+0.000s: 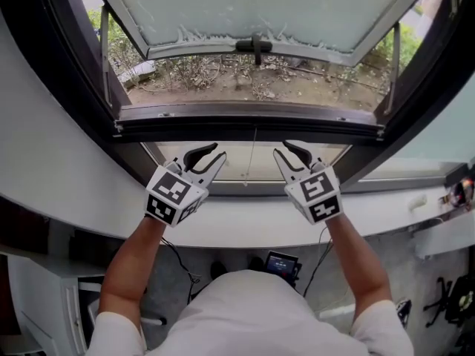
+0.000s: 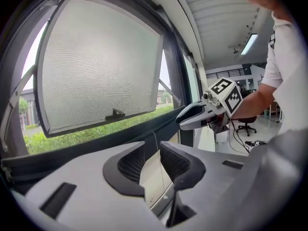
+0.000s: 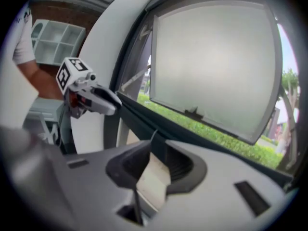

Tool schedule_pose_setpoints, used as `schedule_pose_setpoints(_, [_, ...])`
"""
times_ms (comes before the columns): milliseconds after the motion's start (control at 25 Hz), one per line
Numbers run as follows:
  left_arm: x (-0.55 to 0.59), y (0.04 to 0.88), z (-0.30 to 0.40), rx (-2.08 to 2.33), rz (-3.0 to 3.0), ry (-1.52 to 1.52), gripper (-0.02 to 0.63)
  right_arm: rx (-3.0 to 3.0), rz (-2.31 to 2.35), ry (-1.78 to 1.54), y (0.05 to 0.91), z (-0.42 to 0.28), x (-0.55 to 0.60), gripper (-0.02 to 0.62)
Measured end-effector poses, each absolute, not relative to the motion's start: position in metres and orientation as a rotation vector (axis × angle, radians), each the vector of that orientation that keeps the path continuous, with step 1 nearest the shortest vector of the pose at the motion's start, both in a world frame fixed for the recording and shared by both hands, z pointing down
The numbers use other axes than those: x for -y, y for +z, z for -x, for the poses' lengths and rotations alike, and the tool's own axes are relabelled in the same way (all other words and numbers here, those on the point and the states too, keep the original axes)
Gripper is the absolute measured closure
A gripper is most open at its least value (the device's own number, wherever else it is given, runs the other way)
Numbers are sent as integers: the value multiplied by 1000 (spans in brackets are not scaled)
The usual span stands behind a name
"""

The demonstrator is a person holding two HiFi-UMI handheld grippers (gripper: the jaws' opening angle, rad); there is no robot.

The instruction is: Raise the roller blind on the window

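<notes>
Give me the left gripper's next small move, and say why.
Probably slide the left gripper toward the thin cord until it sits between the jaws. The cord hangs free between it and the right gripper, and the left jaws stand apart, empty.

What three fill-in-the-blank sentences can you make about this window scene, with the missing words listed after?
1. In the head view the thin cord hangs ____ the left gripper and the right gripper.
2. Both grippers' jaws stand ____, pinching nothing.
3. The window sash tilts ____, toward the plants.

Missing words: between; open; outward.
</notes>
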State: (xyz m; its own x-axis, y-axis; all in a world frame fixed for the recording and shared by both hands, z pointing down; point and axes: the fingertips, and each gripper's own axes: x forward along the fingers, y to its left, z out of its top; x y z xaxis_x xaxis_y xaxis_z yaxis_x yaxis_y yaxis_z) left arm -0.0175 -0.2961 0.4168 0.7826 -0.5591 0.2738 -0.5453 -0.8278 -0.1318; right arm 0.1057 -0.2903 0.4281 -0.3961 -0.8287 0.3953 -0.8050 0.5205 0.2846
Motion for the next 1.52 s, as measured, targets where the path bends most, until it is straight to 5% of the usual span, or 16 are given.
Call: schedule_pose_setpoints(1520, [356,464,-20,-614,2167,-1207,428,1562,-877,-712,460,-103,352,462])
